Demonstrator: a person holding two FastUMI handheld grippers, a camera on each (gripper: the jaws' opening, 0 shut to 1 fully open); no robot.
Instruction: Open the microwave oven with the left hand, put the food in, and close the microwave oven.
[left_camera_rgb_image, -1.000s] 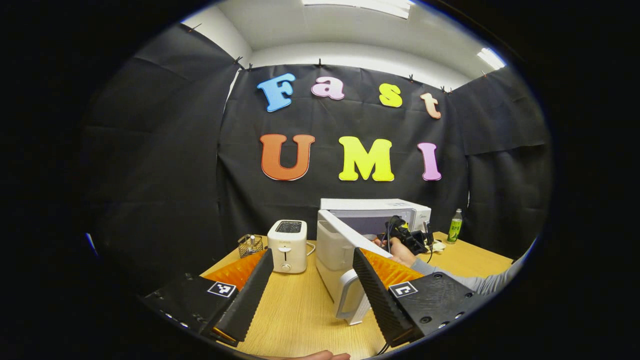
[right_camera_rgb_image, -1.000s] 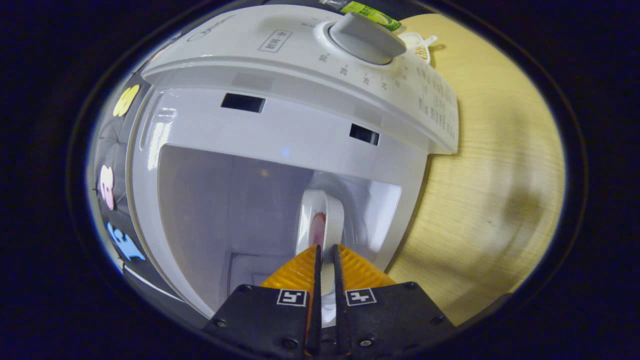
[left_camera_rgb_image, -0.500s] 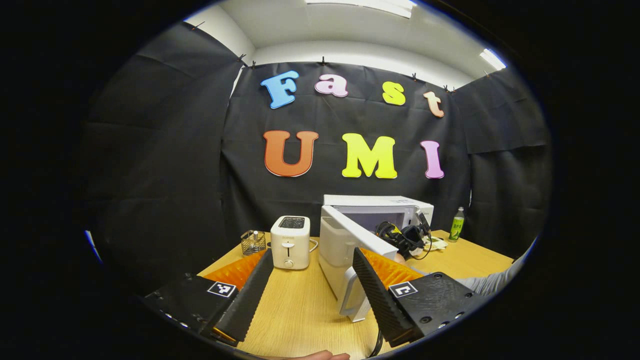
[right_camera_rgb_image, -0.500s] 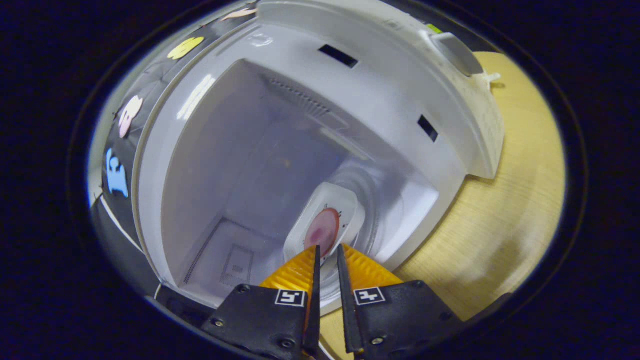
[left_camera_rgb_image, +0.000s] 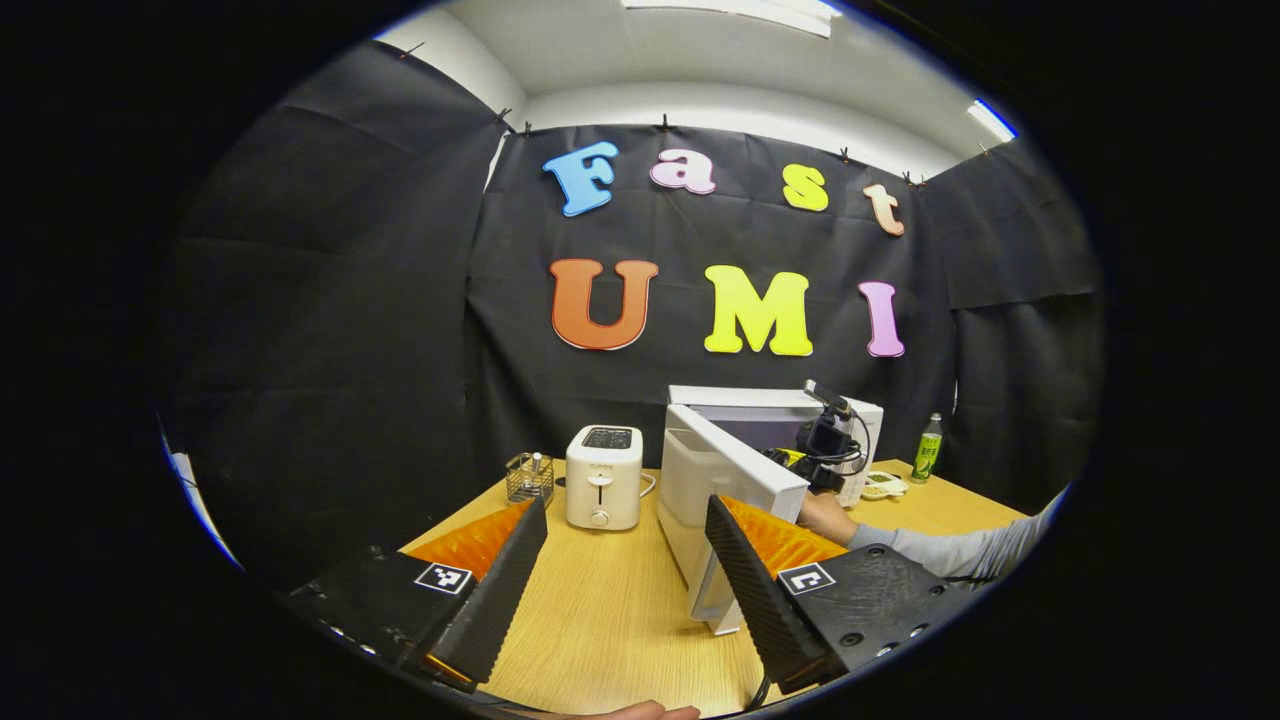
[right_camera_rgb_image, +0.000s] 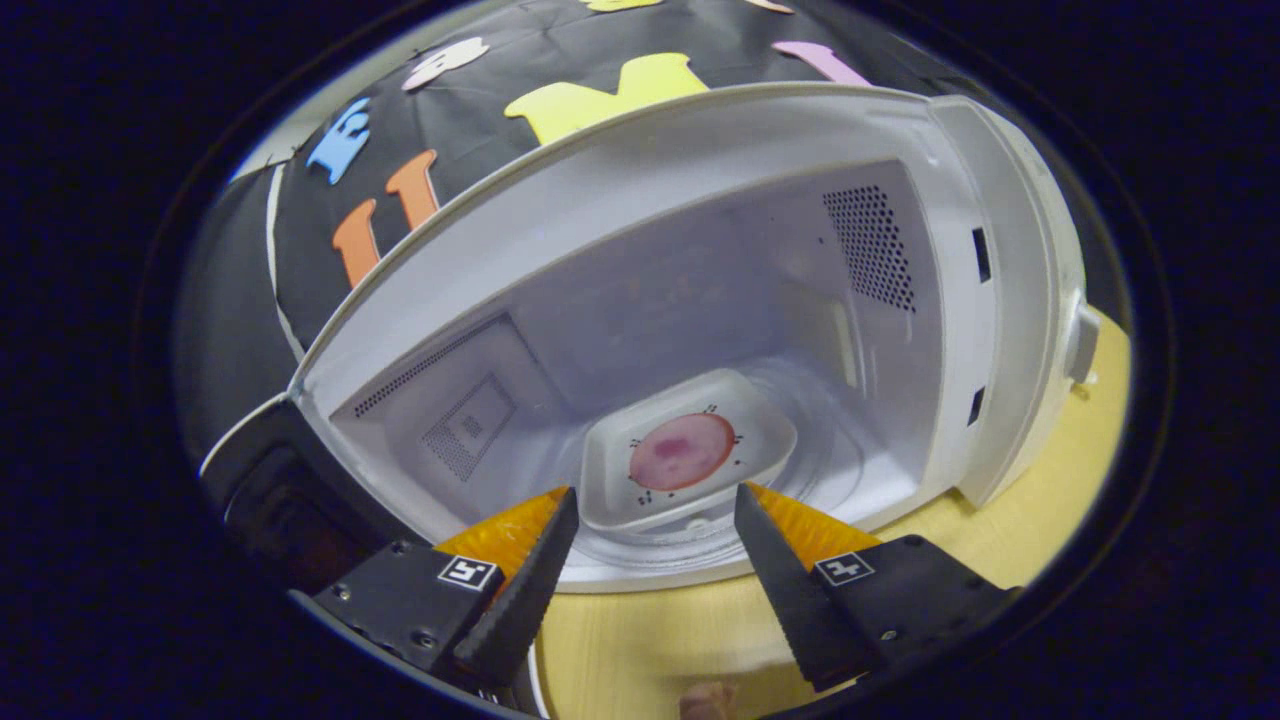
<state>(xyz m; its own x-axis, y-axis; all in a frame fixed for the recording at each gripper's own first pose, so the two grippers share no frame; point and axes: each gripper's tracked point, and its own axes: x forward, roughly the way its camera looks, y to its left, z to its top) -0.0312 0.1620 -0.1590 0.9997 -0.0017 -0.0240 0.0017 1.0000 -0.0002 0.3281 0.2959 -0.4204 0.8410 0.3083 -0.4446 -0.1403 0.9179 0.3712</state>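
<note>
Microwave oven (right_camera_rgb_image: 700, 300) seen open, cavity facing right gripper (right_camera_rgb_image: 650, 560). Door (left_camera_rgb_image: 735, 470) swung out toward near side, edge just beyond left gripper (left_camera_rgb_image: 625, 570); left gripper nearer door, judged placed for closing push. Food tray (right_camera_rgb_image: 685, 460) laid flat on cavity floor, long axis left-right. Right gripper now released and apart from tray; half second ago clenched on tray. Left gripper spread, empty.

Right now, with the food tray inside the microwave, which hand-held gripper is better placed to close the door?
Left. The left hand-held gripper is open and faces the open door. The right hand-held gripper is open at the cavity mouth, before the tray.
</note>
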